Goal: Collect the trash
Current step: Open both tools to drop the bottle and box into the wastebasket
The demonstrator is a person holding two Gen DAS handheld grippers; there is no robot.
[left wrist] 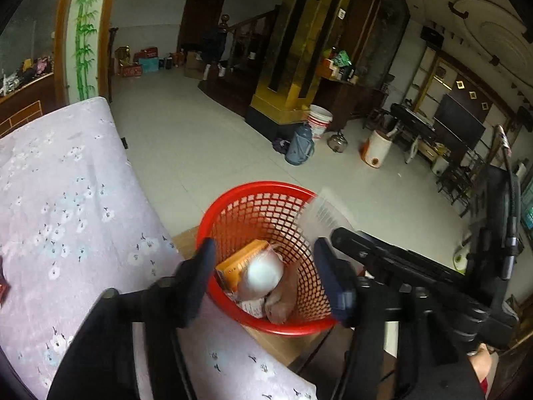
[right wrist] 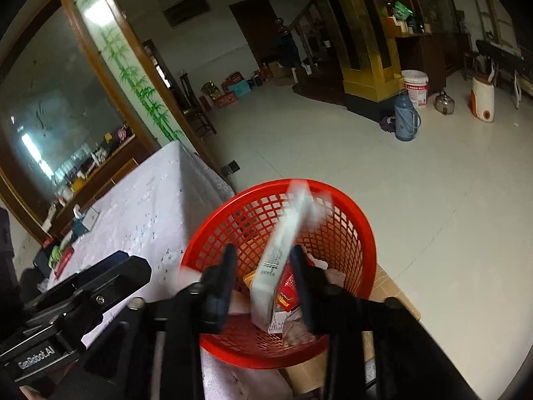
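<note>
Right gripper (right wrist: 263, 275) spread wide around a blurry white flat carton (right wrist: 283, 253) above the red mesh plastic basket (right wrist: 363, 233), left gripper (left wrist: 263, 276) wide and empty, could easily clip the rim and bounce out.

Left gripper (left wrist: 263, 266) jaws spread, right gripper (right wrist: 263, 270) jaws apart

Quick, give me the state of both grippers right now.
Left gripper: open, holding nothing, over the red plastic mesh basket.
Right gripper: open; a blurred white flat packet sits between its jaws, apparently dropping into the basket.
</note>
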